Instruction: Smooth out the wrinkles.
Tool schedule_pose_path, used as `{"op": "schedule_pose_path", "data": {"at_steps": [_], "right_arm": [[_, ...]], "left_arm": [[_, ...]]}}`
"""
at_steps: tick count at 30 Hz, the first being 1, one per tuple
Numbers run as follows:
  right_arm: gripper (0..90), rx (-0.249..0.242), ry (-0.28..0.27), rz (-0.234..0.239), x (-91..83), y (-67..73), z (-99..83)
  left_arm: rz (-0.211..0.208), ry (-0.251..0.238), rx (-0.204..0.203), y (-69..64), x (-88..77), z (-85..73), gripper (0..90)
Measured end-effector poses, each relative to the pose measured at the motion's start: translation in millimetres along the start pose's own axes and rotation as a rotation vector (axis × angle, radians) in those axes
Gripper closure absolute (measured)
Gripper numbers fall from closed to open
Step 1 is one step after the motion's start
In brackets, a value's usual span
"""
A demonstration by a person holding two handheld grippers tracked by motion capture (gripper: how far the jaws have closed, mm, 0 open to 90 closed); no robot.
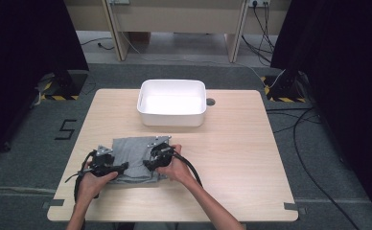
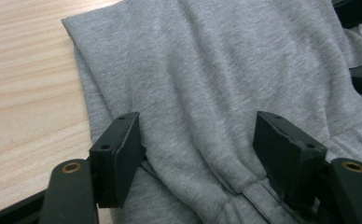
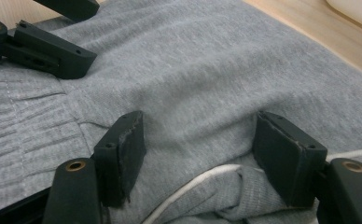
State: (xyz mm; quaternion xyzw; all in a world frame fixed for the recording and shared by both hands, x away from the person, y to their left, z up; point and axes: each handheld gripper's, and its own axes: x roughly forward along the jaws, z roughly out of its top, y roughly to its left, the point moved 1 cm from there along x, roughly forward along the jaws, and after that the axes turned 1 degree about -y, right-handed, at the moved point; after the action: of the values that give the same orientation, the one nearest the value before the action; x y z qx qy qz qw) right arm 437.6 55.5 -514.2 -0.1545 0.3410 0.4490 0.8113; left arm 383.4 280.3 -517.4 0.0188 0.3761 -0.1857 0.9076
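A folded grey garment (image 1: 133, 158) lies on the near left part of the tabletop (image 1: 232, 158), in front of a white tub (image 1: 172, 103) that stands well apart from it toward the far edge. The left tool (image 1: 122, 167) rests over the garment's near left corner, and the right tool (image 1: 147, 164) over its near right part, with the two tips close together above the cloth. In the left gripper view the jaws stand apart with a raised fold of grey fabric (image 2: 207, 93) running between them, the pads not pressing it: released. In the right gripper view the jaws likewise stand wide over the cloth, a white drawstring (image 3: 193, 184) lying between them, nothing clamped. The garment's ribbed waistband (image 3: 25, 126) lies nearby.
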Motion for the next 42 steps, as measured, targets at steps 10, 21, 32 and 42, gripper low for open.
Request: {"op": "schedule_pose_path", "data": {"at_steps": [10, 21, 32, 42], "right_arm": [[33.7, 0.018, -0.001, 0.021, -5.5, -3.0, 1.9], [32.9, 0.02, -0.069, -0.046, -44.8, -21.2, 8.4], [32.3, 0.062, -0.075, -0.109, -81.2, -52.6, 5.3], [30.1, 0.132, -0.097, -0.192, -118.8, -91.0, -5.2]], "left_arm": [[0.015, -0.016, 0.004, -2.0, -7.9, 5.5, 30.0], [-0.007, -0.091, 0.052, -26.6, -33.1, 19.1, 29.1], [-0.142, -0.101, 0.027, -60.4, -28.5, 8.0, 27.8], [-0.119, -0.121, 0.037, -70.0, -35.7, -14.3, 19.2]]}}
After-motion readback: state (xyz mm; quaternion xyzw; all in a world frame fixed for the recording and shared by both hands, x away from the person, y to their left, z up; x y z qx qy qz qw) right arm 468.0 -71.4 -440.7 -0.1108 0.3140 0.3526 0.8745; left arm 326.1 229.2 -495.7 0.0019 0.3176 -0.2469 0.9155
